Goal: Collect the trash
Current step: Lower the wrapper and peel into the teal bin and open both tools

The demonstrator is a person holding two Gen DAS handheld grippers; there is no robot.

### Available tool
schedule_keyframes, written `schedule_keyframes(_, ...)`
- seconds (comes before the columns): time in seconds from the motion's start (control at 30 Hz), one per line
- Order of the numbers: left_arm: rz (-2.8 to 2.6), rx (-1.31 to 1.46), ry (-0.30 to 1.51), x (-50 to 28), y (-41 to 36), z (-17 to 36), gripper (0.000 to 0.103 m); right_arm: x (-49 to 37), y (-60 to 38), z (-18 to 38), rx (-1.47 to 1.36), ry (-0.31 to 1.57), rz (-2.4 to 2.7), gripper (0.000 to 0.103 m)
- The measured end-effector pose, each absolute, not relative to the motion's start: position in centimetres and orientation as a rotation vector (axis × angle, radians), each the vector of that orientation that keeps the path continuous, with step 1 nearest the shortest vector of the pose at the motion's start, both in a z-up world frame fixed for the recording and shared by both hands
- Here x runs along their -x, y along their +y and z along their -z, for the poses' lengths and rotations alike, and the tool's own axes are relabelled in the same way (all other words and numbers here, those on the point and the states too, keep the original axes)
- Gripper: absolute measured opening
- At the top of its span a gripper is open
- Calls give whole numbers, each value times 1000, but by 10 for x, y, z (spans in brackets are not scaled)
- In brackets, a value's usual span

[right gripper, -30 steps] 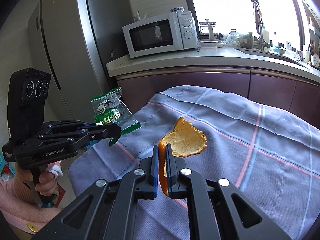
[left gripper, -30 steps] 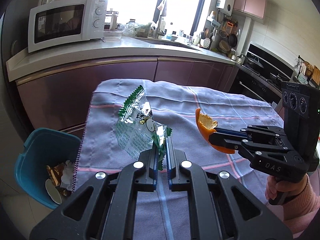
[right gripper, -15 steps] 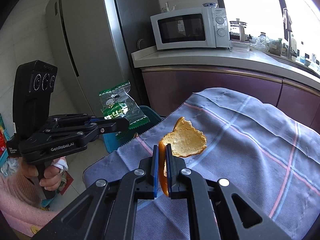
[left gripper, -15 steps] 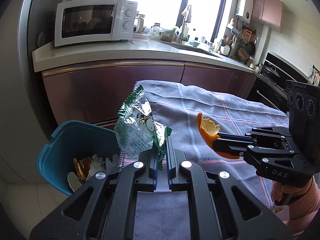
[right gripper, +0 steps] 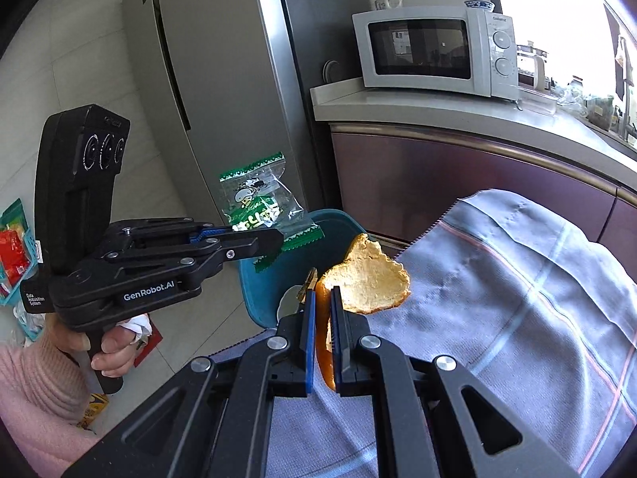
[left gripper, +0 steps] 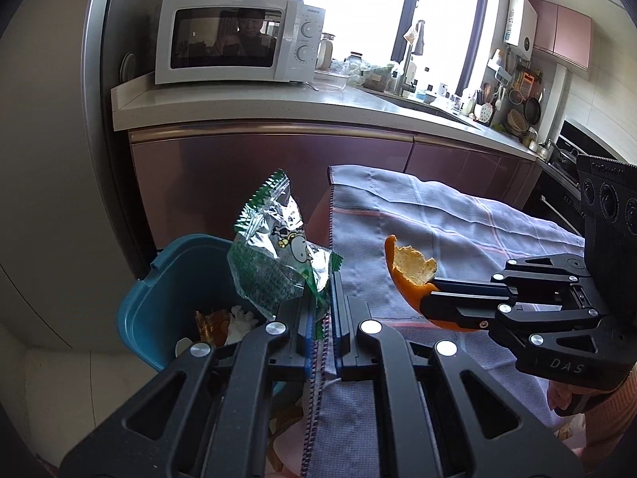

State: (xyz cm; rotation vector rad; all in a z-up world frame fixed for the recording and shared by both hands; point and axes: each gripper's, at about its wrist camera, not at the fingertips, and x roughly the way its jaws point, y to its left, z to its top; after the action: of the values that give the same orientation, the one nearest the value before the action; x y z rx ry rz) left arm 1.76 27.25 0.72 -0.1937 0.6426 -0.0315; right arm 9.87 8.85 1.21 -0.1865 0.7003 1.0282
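My left gripper (left gripper: 321, 298) is shut on a green and clear snack wrapper (left gripper: 274, 259), held above the near edge of a teal trash bin (left gripper: 167, 279). The same wrapper (right gripper: 262, 207) and left gripper (right gripper: 274, 243) show in the right wrist view, over the bin (right gripper: 258, 290). My right gripper (right gripper: 323, 310) is shut on an orange peel (right gripper: 366, 279), at the left edge of the table. From the left wrist view the peel (left gripper: 410, 275) sticks out of the right gripper (left gripper: 428, 302), over the cloth.
A blue-grey striped cloth (left gripper: 458, 231) covers the table. The bin holds scraps and paper (left gripper: 223, 322). A kitchen counter (left gripper: 278, 107) with a white microwave (left gripper: 239, 40) runs behind, and a steel fridge (right gripper: 223, 91) stands left of it. Packets (right gripper: 12, 247) lie on the floor.
Both grippers have swung left, from over the cloth toward the table's left edge. The wrapper now hangs over the bin, which has come closer and more central. Both grips hold.
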Motion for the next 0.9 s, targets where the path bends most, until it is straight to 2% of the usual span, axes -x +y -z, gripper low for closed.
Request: schedule_keyframes(0.9,-76,251,728,-44,321,34,8,-129,165,13,229,804,-1095,6)
